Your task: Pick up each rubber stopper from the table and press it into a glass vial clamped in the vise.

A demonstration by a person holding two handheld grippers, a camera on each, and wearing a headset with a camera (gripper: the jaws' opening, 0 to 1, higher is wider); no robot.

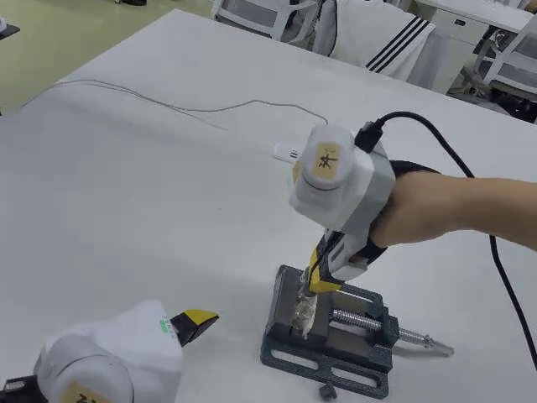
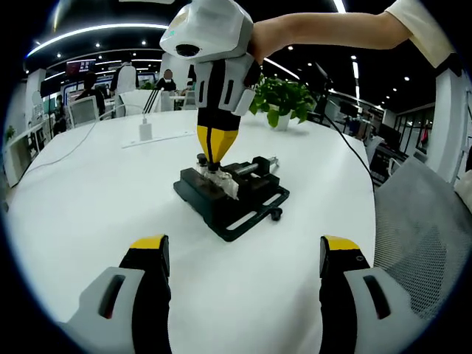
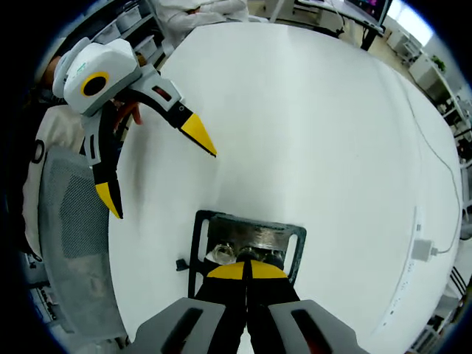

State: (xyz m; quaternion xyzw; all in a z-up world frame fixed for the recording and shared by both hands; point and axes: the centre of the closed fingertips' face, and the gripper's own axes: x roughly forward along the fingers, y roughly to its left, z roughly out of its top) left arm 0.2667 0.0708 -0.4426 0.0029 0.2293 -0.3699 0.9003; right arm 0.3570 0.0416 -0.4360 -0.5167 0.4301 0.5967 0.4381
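The glass vial (image 1: pixel 304 316) stands upright in the vise, low and right of the middle in the head view. It is pinched there so it cannot tip when something pushes down on it.

The biggest thing is the white tabletop (image 1: pixel 168 193). It has lots of bare room in the upper left of the head view. A thin white cable (image 1: pixel 168 104) lies far off there, well apart from the work. In the left gripper view the tabletop's edge curves down the right side, with a grey mesh chair (image 2: pixel 420 221) just past it. I think there is less room on that side.

The dark vise (image 1: pixel 352 346) sits flat on the tabletop, and its screw handle pokes out to the right.

The right hand-held gripper (image 1: pixel 321 284) points straight down over the vial. Its yellow tips are squeezed together. I cannot tell if a rubber stopper is between them. Pointing down like this looks right for pushing a stopper in.

The left hand-held gripper (image 2: pixel 243 243) has its jaws spread wide and holds nothing. It waits at the lower left of the head view, apart from the vise and out of the way.

A small dark bit (image 1: pixel 327 390) lies just beside the vise's near edge. It may be a stopper, but it is too small to tell.
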